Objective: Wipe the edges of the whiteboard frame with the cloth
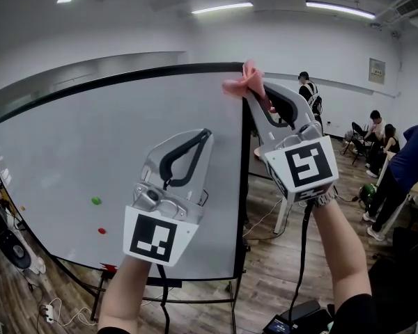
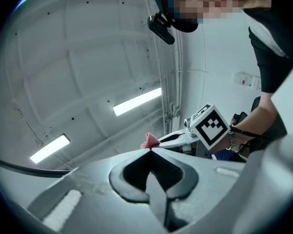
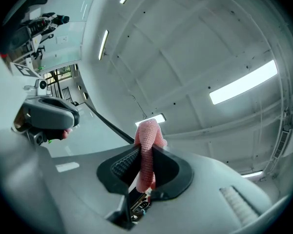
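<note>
Pinching the cloth (image 1: 245, 82) between its pads, the right gripper (image 1: 255, 94) is raised to the top right corner of the whiteboard (image 1: 90, 152), where the black frame (image 1: 242, 186) turns from the top edge into the right edge. From the head view the cloth overlaps that corner; actual contact cannot be confirmed.

The left gripper (image 1: 207, 133) has its jaws pressed together with nothing between them. It hangs in front of the board face, close to the right edge and below the cloth, and takes no part in the wipe.

**Hazards**
- Cloth pull-out: the grip is a narrow pinch on a bunched strip. Drag along the frame could draw it out of the jaws.
- Jaw contact: only a short tuft projects past the tips. Too steep an approach could bring the hard tips, not the cloth, onto the frame.
- Board movement: the board sits on a floor stand, so heavy pressure at the top corner could rock or shift it.
- Missed edge: the frame is thin, so the tuft could slip onto the white face or off the outer side.

**Cloth orientation**
- Long axis: in line with the right jaws, running from deep between the pads out past the tips.
- Direction: the free end points up and slightly left — toward the corner — and flares into a loose pink tuft.
</note>
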